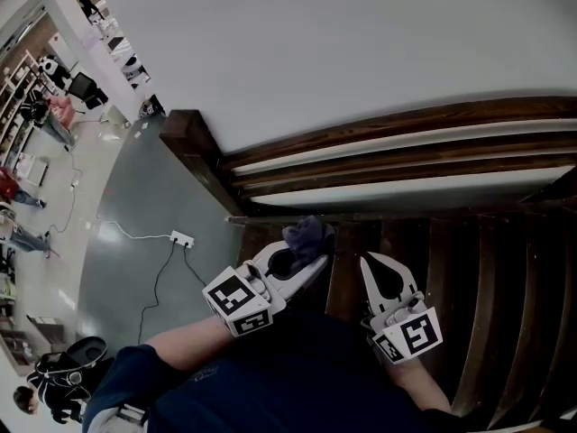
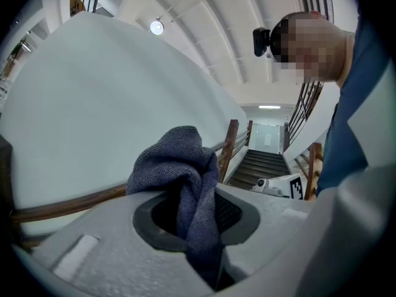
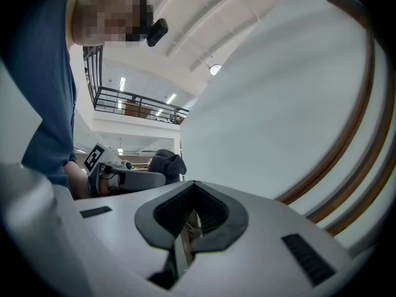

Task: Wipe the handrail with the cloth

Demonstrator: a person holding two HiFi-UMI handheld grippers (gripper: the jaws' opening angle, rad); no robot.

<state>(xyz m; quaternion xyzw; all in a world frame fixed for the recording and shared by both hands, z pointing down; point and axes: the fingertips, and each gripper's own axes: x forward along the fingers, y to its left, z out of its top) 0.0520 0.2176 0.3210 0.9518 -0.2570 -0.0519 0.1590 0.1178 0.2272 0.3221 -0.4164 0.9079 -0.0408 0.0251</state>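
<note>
The left tongs [image 2: 199,223] are clamped on the blue-grey cloth [image 2: 176,159], which bunches up above the jaws and hangs down between them. The right tongs [image 3: 187,220] are pressed together with nothing held (only a thin slit shows between the pads). In the head view the two sit side by side over the dark wooden steps [image 1: 491,287], left tongs angled up to the right, right tongs pointing up. The cloth lies just below the lowest bar of the dark wooden handrail [image 1: 406,126]; whether it touches the wood I cannot tell. The handrail runs along a white wall [image 1: 361,43] and ends at a square post [image 1: 192,144]. On the grey floor [image 1: 144,206] beyond lies a white power strip [image 1: 181,238].
</note>
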